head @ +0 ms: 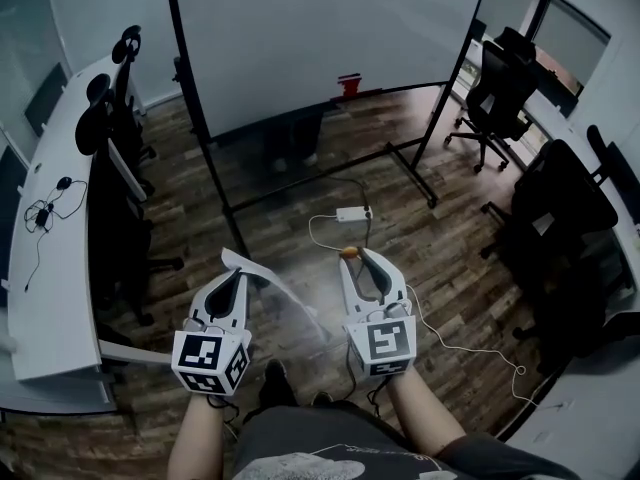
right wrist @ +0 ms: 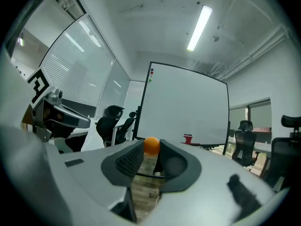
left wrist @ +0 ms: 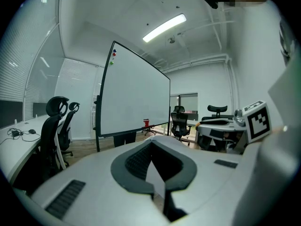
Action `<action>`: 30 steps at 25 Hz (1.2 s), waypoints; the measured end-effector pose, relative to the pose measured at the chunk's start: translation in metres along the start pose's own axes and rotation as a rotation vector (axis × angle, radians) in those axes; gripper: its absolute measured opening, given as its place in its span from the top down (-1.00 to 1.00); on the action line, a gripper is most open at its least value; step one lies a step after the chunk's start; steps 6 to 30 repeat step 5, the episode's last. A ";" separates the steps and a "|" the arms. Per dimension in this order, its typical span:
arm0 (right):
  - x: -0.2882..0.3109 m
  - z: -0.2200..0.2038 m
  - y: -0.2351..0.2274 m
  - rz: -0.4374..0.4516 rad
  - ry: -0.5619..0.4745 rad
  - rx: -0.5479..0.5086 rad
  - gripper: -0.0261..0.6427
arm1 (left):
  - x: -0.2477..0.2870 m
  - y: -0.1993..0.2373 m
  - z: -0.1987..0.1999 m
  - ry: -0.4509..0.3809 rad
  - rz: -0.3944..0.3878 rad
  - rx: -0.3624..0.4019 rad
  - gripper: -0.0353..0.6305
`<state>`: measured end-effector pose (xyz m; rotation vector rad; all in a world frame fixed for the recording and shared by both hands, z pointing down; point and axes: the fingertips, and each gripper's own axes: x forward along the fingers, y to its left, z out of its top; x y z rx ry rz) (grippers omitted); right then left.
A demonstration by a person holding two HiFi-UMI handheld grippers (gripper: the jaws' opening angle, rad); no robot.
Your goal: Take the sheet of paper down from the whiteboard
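Person stands on the wood-plank floor (head: 300,183), back from the rolling whiteboard (head: 330,38), a gripper in each hand held out in front, both pointing towards the board. Left gripper (head: 240,271): jaws clenched together on the sheet of paper (left wrist: 155,175). A white sliver of it is pinched between the pads in the left gripper view. From the head view the sheet runs out of the jaw tips and curves across towards the right gripper, hanging free over the floor. The paper is off the board and well apart from it, and the board face shows bare. Right gripper (head: 352,256): jaws closed on a small orange ball-shaped piece (right wrist: 151,145), held right at the tips with the pads pressing from both sides. Cannot tell what the piece is. A red object (head: 348,85) sits on the board's lower rail. Small coloured dots (right wrist: 151,74) mark the board's upper corner, too small to identify. A white power adapter (head: 353,213) lies on the floor between the person and the board frame, with a thin cable trailing off it. A long white desk (head: 55,268) runs along the person's left with black chairs against it. More black office chairs (head: 500,78) stand to the right.
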<state>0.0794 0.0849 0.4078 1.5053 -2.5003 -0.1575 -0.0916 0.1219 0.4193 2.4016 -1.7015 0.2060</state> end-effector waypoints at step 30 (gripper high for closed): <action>-0.011 -0.001 0.005 0.021 -0.007 0.001 0.59 | -0.007 -0.011 -0.002 -0.008 0.010 -0.006 0.85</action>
